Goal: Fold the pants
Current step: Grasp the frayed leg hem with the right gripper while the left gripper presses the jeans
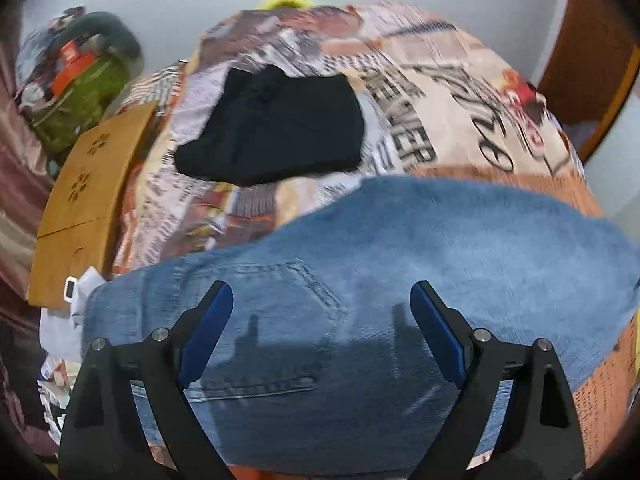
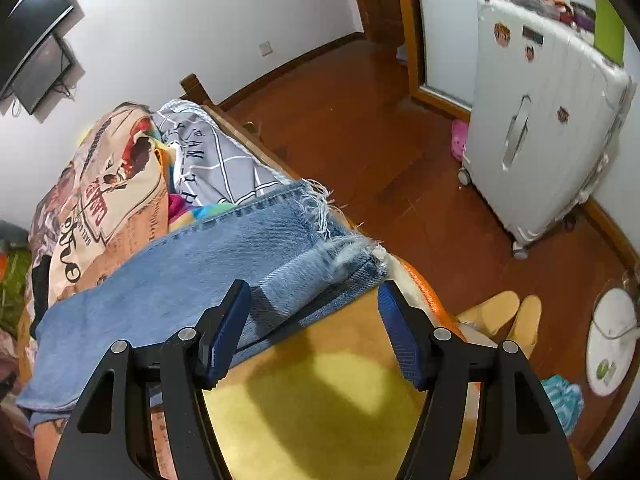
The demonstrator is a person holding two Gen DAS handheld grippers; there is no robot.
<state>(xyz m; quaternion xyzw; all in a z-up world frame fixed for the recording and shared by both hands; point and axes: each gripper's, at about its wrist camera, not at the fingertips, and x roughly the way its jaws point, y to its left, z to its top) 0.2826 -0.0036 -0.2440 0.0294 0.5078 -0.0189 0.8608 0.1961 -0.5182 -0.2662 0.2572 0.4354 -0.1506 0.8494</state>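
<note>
Blue jeans [image 1: 400, 280] lie spread across a bed's printed quilt [image 1: 460, 92], frayed hems [image 2: 332, 236] reaching the bed's edge beside open wooden floor [image 2: 360, 128]. The left gripper [image 1: 322, 300] points steeply down over the back pocket, jaws wide apart, empty. The right gripper [image 2: 314, 300] hangs over the hems, jaws apart, gripping nothing. Only the left view shows a folded black garment [image 1: 276, 124]; only the right, a white suitcase [image 2: 540, 128].

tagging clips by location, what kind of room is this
Most likely a bedroom in a home: blue jeans lie on a bed with a printed quilt, a white hard-shell suitcase stands on the wooden floor, and a wall-mounted screen hangs opposite.
</note>
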